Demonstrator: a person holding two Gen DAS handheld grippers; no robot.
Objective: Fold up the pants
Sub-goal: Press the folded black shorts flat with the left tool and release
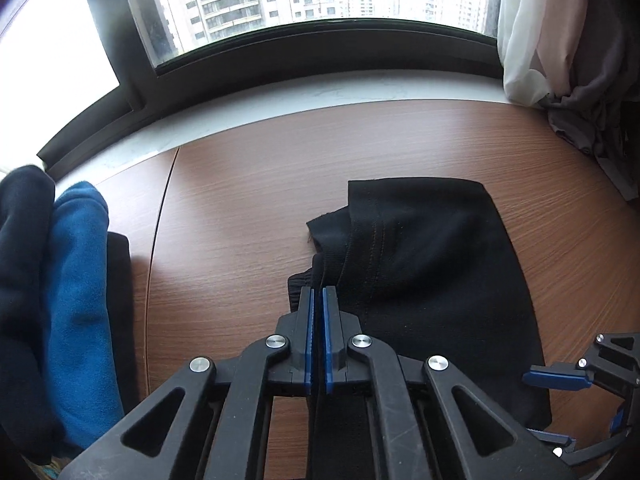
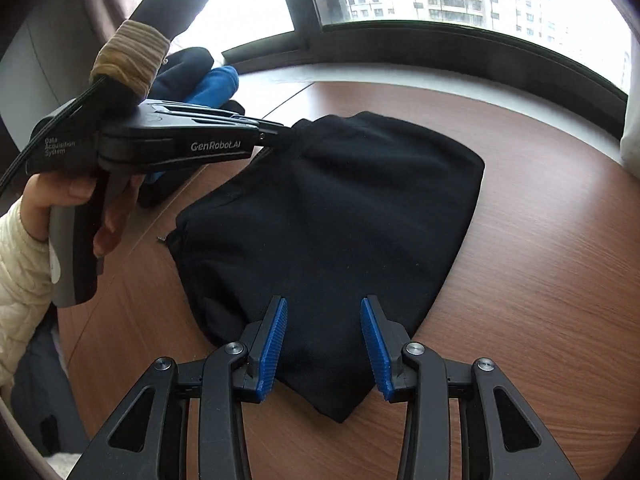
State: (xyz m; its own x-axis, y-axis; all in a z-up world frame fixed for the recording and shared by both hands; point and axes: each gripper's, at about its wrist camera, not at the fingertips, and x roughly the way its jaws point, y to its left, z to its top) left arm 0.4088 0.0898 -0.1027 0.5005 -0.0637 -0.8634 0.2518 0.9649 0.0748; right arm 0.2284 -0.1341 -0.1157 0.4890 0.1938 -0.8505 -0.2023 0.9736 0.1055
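Black pants (image 1: 432, 272) lie folded into a compact bundle on the brown wooden table (image 1: 248, 208); they also show in the right wrist view (image 2: 340, 232). My left gripper (image 1: 319, 292) is shut on the pants' left edge near the waistband, holding a fold of black cloth between its blue pads. In the right wrist view the left gripper (image 2: 286, 132) pinches the bundle's far left corner. My right gripper (image 2: 324, 308) is open and empty, its blue pads (image 2: 276, 340) hovering over the near corner of the bundle. It shows at the right edge of the left wrist view (image 1: 560, 404).
A pile of folded clothes, dark navy and blue (image 1: 76, 288), sits at the table's left; it shows in the right wrist view (image 2: 212, 80) too. Curtains and grey cloth (image 1: 568, 80) hang at the right. A window sill (image 1: 320, 92) runs behind the table.
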